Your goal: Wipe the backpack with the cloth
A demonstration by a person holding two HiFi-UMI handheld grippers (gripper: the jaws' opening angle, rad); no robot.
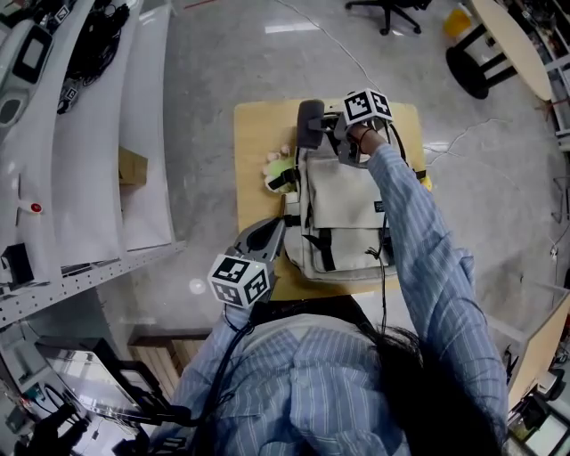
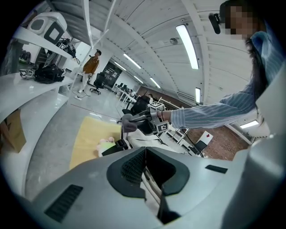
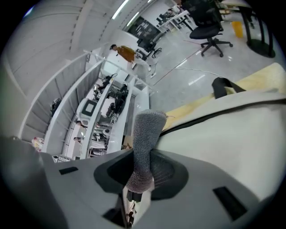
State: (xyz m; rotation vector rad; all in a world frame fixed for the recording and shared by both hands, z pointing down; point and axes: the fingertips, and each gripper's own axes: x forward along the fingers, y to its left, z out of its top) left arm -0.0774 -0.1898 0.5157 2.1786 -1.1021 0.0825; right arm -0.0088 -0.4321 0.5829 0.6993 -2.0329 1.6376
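A beige backpack [image 1: 343,205] with black straps lies on a small wooden table [image 1: 258,134]. My right gripper [image 1: 328,129] is at the backpack's far top end, shut on a grey cloth [image 1: 310,123]. In the right gripper view the cloth [image 3: 145,134] sticks up from the gripper [image 3: 142,165], just left of the backpack [image 3: 223,134]. My left gripper [image 1: 278,227] sits at the backpack's near left side. In the left gripper view that gripper [image 2: 145,150] has its jaws closed together, with pale backpack fabric [image 2: 149,179] running up between them.
A small green and pink toy [image 1: 278,169] lies on the table beside the backpack's left side. White shelving with a cardboard box [image 1: 132,165] runs along the left. An office chair [image 1: 387,11] and a black stool [image 1: 472,62] stand far off on the floor.
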